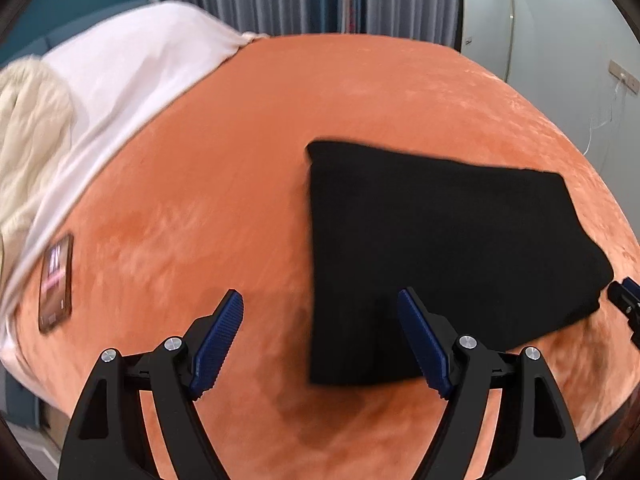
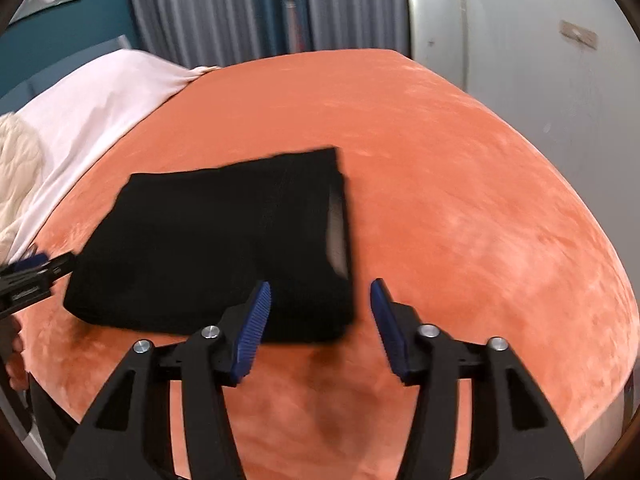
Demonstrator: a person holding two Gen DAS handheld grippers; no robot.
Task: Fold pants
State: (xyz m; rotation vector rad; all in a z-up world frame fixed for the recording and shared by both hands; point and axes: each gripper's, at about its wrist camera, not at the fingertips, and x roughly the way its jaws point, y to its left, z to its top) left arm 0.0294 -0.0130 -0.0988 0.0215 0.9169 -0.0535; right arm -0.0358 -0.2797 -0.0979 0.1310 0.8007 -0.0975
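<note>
**Nearly done: pants folded on the bed, both grippers free**

Apparently the folding was close to finished. The black pants (image 1: 440,248) lay as a compact rectangle on the orange bed cover (image 1: 208,168), flat and untouched by either tool. The left gripper (image 1: 320,300) hovered at the bundle's near edge with its fingers spread apart and nothing between them; its right finger (image 1: 424,344) sat over the cloth's near left corner, the other over bare cover. The right gripper (image 2: 320,292) hovered likewise, fingers apart and empty, straddling the bundle's near right corner.

The bundle's long axis ran left to right across both tools, and it lay ahead of and between them, so neither hand looked clearly nearer. Stacked layers showed along the right edge in the right wrist view. If 1 more fold were wanted, I judged it would go along that long axis, each gripper taking its own corner.

A phone (image 1: 56,280) lay well to the left, near the white sheet (image 1: 120,72).
</note>
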